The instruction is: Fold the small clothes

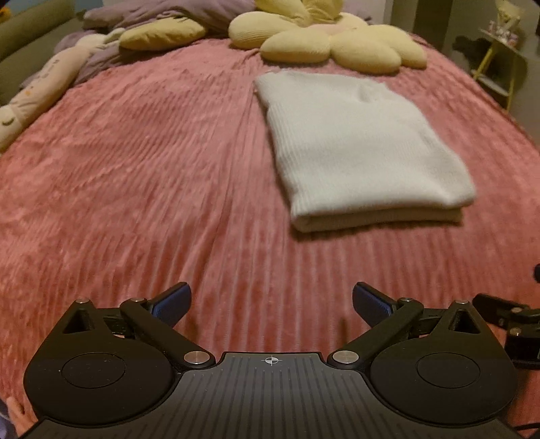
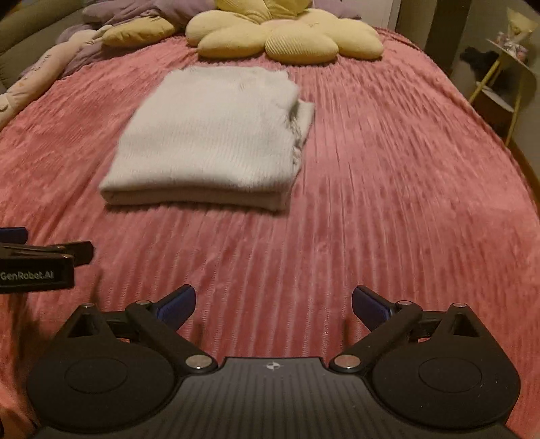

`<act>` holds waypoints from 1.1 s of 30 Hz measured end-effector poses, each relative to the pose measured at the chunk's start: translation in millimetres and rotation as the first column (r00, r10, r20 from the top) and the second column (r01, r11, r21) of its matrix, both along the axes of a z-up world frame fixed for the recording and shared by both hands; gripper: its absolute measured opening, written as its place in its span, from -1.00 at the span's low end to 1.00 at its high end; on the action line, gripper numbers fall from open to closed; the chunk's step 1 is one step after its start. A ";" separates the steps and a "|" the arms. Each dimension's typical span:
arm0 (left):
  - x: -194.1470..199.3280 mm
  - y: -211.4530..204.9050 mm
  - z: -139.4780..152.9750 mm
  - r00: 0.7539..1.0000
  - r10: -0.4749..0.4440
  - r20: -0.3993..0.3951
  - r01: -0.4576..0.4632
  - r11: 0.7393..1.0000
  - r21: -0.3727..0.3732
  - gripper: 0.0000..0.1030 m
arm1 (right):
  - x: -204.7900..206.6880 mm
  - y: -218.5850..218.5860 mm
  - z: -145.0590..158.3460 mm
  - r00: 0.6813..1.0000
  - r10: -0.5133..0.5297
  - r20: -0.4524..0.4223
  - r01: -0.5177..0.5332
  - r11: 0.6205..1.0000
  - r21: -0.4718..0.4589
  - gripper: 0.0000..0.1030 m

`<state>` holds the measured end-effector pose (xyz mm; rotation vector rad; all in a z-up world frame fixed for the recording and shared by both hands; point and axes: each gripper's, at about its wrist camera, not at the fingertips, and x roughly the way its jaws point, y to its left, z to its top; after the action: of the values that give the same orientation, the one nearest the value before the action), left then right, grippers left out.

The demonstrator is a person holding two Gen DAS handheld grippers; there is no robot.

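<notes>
A white ribbed knit garment (image 1: pixel 361 148) lies folded into a thick rectangle on the pink bedspread (image 1: pixel 152 189), ahead and to the right in the left wrist view. In the right wrist view the same garment (image 2: pixel 209 138) lies ahead and to the left, with a sleeve edge sticking out at its right side. My left gripper (image 1: pixel 270 304) hangs open over bare bedspread, short of the garment, nothing between its blue pads. My right gripper (image 2: pixel 273 307) is open wide too, over bare bedspread (image 2: pixel 388 202) and holding nothing. Each gripper's side shows at the edge of the other's view.
A yellow flower-shaped cushion (image 2: pixel 283 33) lies at the head of the bed, behind the garment. A long cream plush toy (image 1: pixel 37 94) and purple bedding (image 1: pixel 162 13) lie at the far left. A yellow side table (image 2: pixel 506 67) stands off the bed's right edge.
</notes>
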<state>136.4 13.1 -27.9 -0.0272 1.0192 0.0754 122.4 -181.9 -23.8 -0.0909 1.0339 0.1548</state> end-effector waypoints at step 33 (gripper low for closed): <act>-2.9 -3.8 52.4 0.999 -0.012 0.040 0.013 1.000 -0.010 1.00 | 13.6 12.3 59.1 0.998 -0.058 0.006 0.059 0.997 -0.048 0.92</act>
<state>133.5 9.3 24.4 -0.0315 0.9797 0.0580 136.0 -169.6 35.3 -0.1043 1.0349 0.0767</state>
